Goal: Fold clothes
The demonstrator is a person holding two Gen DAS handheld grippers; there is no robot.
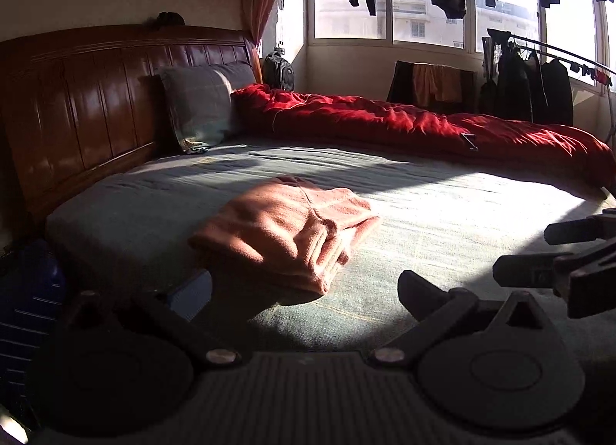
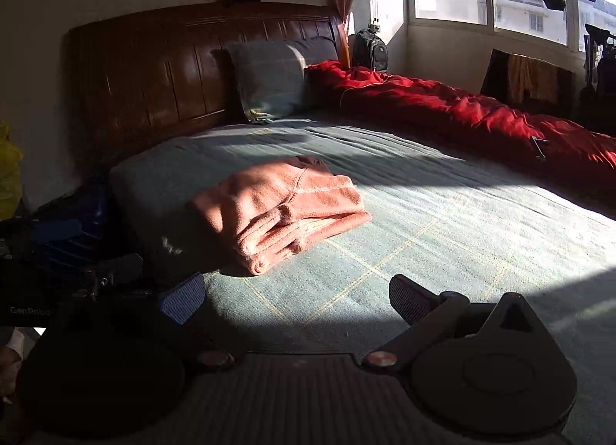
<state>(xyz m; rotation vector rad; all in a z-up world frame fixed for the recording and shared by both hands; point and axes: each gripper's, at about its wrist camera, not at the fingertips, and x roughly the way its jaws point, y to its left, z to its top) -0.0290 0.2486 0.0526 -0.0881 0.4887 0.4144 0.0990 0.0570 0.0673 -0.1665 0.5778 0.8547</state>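
— On the bed (image 1: pixel 442 210), near its front-left corner: folded pink garment (image 1: pixel 285 229), lying flat on the grey-green cover, half in sun, half in shade.
— Which way round?
— Long axis diagonal, running from the near-left corner up toward the far right, toward the red duvet (image 1: pixel 404 121). Folded edges stacked at the near end, facing both cameras; smoother top panel with a seam toward the headboard (image 1: pixel 77 106).
— Left tongs (image 1: pixel 308 291)?
— Spread wide apart, holding nothing. Blue-padded finger low on the left, just beside the garment's near corner; whether touching, impossible to tell. Dark finger well off to the right, over bare cover.
— Right tongs (image 2: pixel 296 298)?
— Also spread apart, empty, hovering low over the cover in front of the garment, not touching it. Seen from the left wrist view as dark fingers at the right edge.
— Elsewhere on the bed?
— Grey pillow (image 1: pixel 200 106) propped upright against the headboard; duvet bunched in a long ridge along the far side, well apart from the garment.
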